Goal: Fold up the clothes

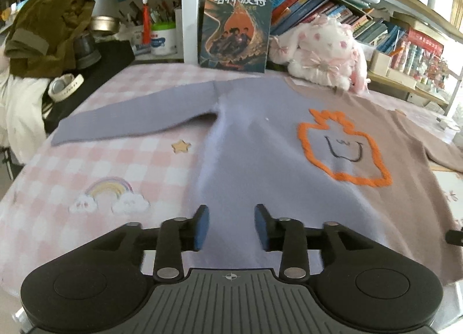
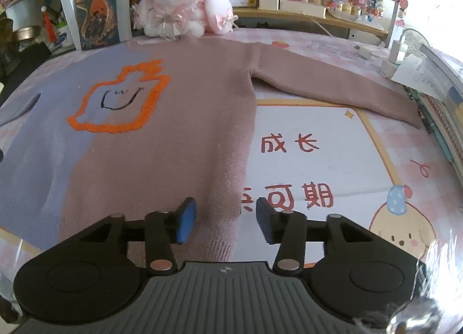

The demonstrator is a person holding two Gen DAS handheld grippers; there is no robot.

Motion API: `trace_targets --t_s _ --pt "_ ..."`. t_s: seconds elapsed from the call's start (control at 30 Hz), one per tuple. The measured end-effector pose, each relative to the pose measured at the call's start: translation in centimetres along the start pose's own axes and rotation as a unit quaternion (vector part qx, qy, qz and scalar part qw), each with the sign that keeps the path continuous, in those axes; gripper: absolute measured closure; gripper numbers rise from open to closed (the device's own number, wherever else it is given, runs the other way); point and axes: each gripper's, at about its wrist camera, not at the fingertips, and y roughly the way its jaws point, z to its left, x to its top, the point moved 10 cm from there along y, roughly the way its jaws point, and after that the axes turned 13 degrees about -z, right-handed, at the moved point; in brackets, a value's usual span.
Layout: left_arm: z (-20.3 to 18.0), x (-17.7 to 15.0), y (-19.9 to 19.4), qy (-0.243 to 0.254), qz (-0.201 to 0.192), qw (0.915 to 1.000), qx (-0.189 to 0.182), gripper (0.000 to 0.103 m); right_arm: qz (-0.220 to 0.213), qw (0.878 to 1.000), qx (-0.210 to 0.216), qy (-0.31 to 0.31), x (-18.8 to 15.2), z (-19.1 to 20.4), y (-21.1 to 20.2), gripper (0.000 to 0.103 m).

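Observation:
A two-tone sweater (image 1: 260, 154) lies flat on the table, lavender on its left half and dusty pink on its right (image 2: 185, 120), with an orange flame outline and a drawn smile on the chest. Both sleeves are spread out: the lavender sleeve (image 1: 133, 120) to the left, the pink sleeve (image 2: 332, 85) to the right. My left gripper (image 1: 231, 227) hovers open over the lavender hem area. Over the sweater's pink bottom-right edge my right gripper (image 2: 224, 219) stands open. Neither holds anything.
A pink checked tablecloth (image 1: 95, 166) covers the table. A plush rabbit (image 2: 179, 7) and an upright book (image 1: 237, 24) stand behind the collar. An olive garment (image 1: 46, 30) and a black item sit far left; stacked notebooks (image 2: 439, 120) and chargers lie far right.

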Motion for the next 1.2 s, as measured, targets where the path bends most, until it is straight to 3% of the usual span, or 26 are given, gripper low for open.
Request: trace_targets --t_s 0.07,0.13,0.23,0.6,1.07,1.2 --pt "-0.4 -0.2 -0.9 -0.003 -0.004 1.0000 0.002 0.037 -0.011 1.000 -0.002 0.004 0.2 0.2 -0.7 0.042" --pt "-0.8 -0.5 -1.4 0.002 -0.008 1.0000 0.004 0.034 -0.025 1.000 -0.010 0.003 0.4 0.4 -1.3 0.022" --pt "-1.5 -1.0 -1.6 0.022 -0.006 0.9997 0.001 0.030 -0.041 0.999 -0.021 -0.008 0.4 1.0 -2.1 0.017" --pt "0.0 -0.8 0.3 0.059 -0.003 0.9971 -0.047 0.025 -0.054 0.997 -0.049 -0.017 0.6 4.6 -2.6 0.013" --pt "8.8 2.3 4.6 0.055 0.001 0.9939 -0.096 0.023 -0.052 0.992 -0.111 0.009 0.8 13.1 -2.2 0.011" --pt "11.9 3.3 5.9 0.041 -0.006 0.9955 -0.085 0.023 -0.054 0.991 -0.122 0.006 1.0 15.1 -2.1 0.011"
